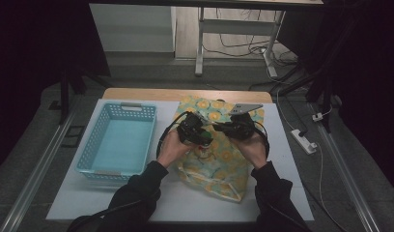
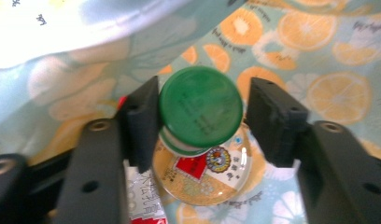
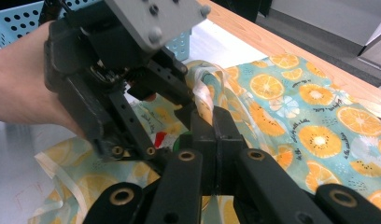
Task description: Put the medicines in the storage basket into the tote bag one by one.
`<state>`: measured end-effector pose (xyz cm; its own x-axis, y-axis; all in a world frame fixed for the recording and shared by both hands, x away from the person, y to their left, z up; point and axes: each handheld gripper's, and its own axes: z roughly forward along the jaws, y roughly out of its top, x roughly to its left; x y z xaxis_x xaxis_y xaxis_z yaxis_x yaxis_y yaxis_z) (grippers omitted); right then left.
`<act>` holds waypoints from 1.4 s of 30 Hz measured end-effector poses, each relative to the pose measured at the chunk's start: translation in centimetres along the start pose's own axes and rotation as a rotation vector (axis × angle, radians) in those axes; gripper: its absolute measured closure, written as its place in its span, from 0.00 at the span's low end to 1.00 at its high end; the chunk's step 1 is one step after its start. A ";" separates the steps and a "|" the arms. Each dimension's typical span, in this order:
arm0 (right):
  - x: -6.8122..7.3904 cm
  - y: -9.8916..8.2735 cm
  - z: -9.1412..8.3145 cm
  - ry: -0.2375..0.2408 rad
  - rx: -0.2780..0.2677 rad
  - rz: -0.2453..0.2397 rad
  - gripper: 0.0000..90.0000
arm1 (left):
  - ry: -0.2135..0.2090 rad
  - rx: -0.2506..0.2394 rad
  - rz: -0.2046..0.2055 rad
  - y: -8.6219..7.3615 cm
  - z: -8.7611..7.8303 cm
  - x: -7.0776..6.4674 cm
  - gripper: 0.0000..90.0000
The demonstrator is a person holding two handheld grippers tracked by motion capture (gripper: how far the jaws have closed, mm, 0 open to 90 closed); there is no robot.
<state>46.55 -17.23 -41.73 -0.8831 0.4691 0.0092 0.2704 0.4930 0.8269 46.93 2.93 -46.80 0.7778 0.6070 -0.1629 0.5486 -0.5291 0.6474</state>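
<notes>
The jar [image 2: 200, 140], glass with a green lid and a red and gold label, sits inside the mouth of the orange-slice printed bag [image 1: 219, 159], and I take that bag as my landmark. In the left gripper view I look down on the lid between my left gripper [image 2: 200, 119] jaws: the left pad is at the lid's edge, the right pad stands clear of it with printed fabric showing in the gap, so the grip is released. My right gripper [image 3: 211, 126] is clenched on the bag's translucent handle [image 3: 205, 93], lifting the bag's rim just beside the left gripper [image 3: 114, 84]. In the high view both hands meet over the bag's upper half, left gripper [image 1: 192, 130] and right gripper [image 1: 236, 126] close together. The blue basket [image 1: 119, 140] stands just left of the bag, apart from it, both on the white table [image 1: 282, 159].
</notes>
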 end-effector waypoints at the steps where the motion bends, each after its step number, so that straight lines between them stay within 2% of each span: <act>1: 0.0 0.0 0.0 0.000 0.000 0.001 1.00 | -0.003 0.000 0.004 0.1 -0.2 0.0 0.44; 4: 0.0 0.0 0.0 0.001 0.000 0.000 1.00 | 0.008 -0.011 0.014 0.2 -0.7 -0.4 0.37; 9: 0.0 0.0 -0.1 -0.001 -0.004 0.002 1.00 | -0.024 -0.027 0.019 -0.1 -1.5 -0.8 0.28; 12: 0.0 0.0 -0.2 -0.001 -0.005 0.002 1.00 | -0.017 -0.015 0.030 -0.3 -1.9 -1.2 0.23; 14: 0.0 0.0 -0.2 0.000 -0.005 0.002 1.00 | -0.026 -0.014 0.035 -0.5 -2.2 -1.4 0.20; 18: 0.0 0.1 -0.2 0.002 -0.004 0.000 1.00 | -0.032 -0.027 0.037 -0.9 -2.8 -1.8 0.14; 23: 0.1 0.1 -0.1 0.003 -0.002 -0.002 1.00 | -0.067 -0.053 0.033 -1.4 -3.5 -2.1 0.06; 26: 0.2 0.1 -0.1 0.003 0.000 -0.004 1.00 | -0.073 -0.065 0.035 -1.8 -3.7 -2.3 0.01; 35: 0.3 0.1 0.0 0.006 0.002 -0.004 1.00 | -0.114 -0.101 0.027 -3.3 -4.4 -2.6 0.00; 42: 0.4 0.0 0.2 0.012 0.009 -0.012 1.00 | -0.117 -0.100 0.031 -4.5 -4.7 -2.8 0.00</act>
<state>46.26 -16.83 -41.82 -0.8909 0.4543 0.0063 0.2632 0.5047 0.8222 40.89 6.36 -45.74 0.8272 0.5155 -0.2235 0.4952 -0.4810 0.7235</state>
